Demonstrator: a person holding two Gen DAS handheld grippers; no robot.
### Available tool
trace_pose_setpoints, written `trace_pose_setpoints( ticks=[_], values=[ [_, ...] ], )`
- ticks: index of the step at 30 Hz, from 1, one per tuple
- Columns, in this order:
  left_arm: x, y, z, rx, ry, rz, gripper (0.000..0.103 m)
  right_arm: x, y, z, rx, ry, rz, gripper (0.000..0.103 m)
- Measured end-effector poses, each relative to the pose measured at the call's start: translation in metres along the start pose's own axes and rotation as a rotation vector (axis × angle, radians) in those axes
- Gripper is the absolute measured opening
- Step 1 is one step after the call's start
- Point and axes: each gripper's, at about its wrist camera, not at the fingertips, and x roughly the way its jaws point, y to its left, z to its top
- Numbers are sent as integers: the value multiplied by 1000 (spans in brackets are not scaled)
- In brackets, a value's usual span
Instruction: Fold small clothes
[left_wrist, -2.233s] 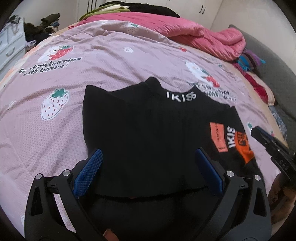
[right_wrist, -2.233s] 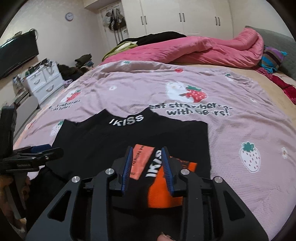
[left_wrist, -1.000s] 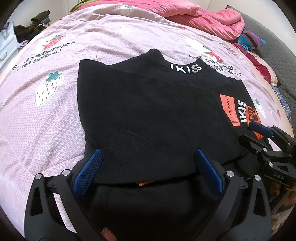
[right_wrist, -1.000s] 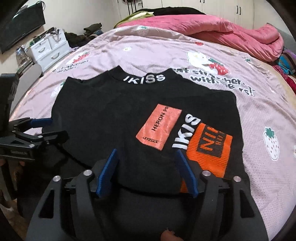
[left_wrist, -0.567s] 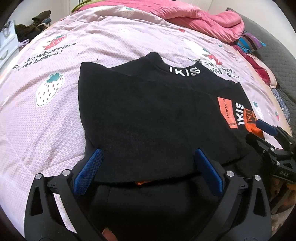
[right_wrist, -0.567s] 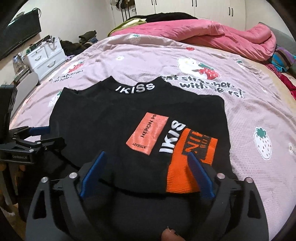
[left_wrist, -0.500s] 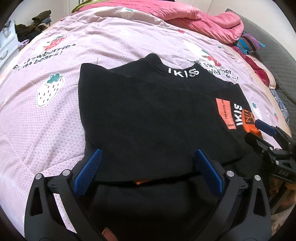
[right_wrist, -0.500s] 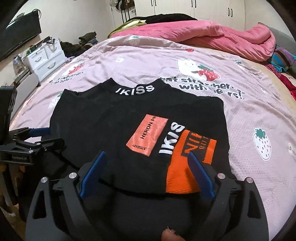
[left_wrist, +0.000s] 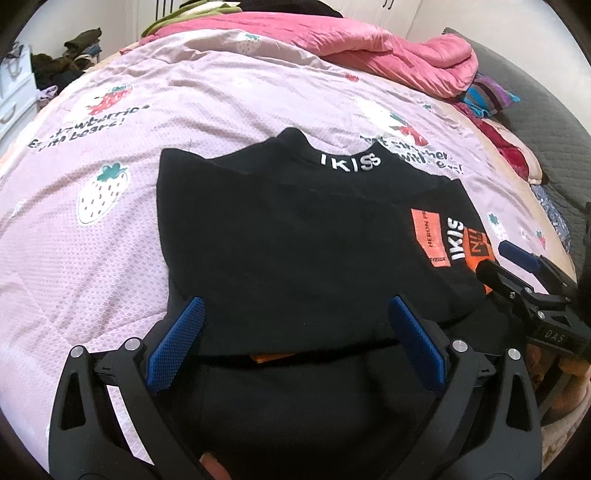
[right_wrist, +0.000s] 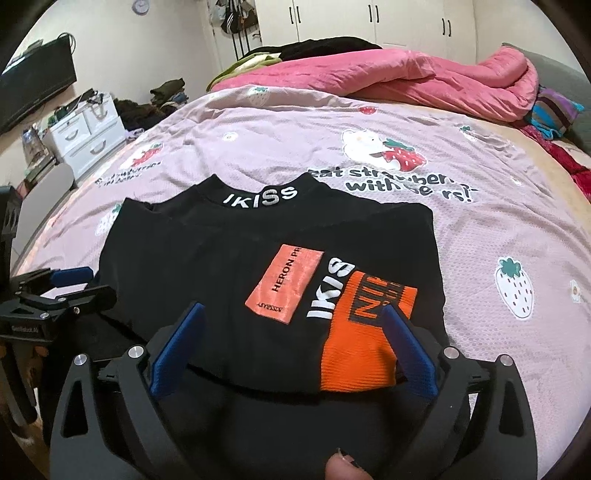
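A black top (left_wrist: 295, 236) with a white "IKISS" collar and orange patches lies on the pink strawberry bed sheet, its sides folded in over its middle. It also shows in the right wrist view (right_wrist: 236, 266). My left gripper (left_wrist: 295, 339) is open and empty, hovering over the garment's near hem on its left half. My right gripper (right_wrist: 291, 343) is open and empty over the near hem by the orange patch (right_wrist: 362, 347). Each gripper shows in the other's view, the right one (left_wrist: 517, 266) and the left one (right_wrist: 74, 284).
The bed sheet (left_wrist: 92, 229) spreads around the garment. A pink quilt (right_wrist: 388, 77) is heaped at the far end with colourful clothes (right_wrist: 554, 110) to its right. White drawers (right_wrist: 85, 136) and a dark screen (right_wrist: 33, 92) stand left of the bed.
My right gripper opened from nearly shut over the orange patch and now hovers wide open. Both grippers drew back slightly from the garment. The left gripper stayed open.
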Motion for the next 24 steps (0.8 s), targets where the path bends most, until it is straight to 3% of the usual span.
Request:
trace_pose_setpoints(
  ticks=[10,24],
  values=[
    [-25,2,0,-9,-78,-2,94,-14,-1,4,13,-57,3,96],
    [-45,11,-7,0,-118,11,94,-31,0,2,-20,-108,-3,96]
  ],
)
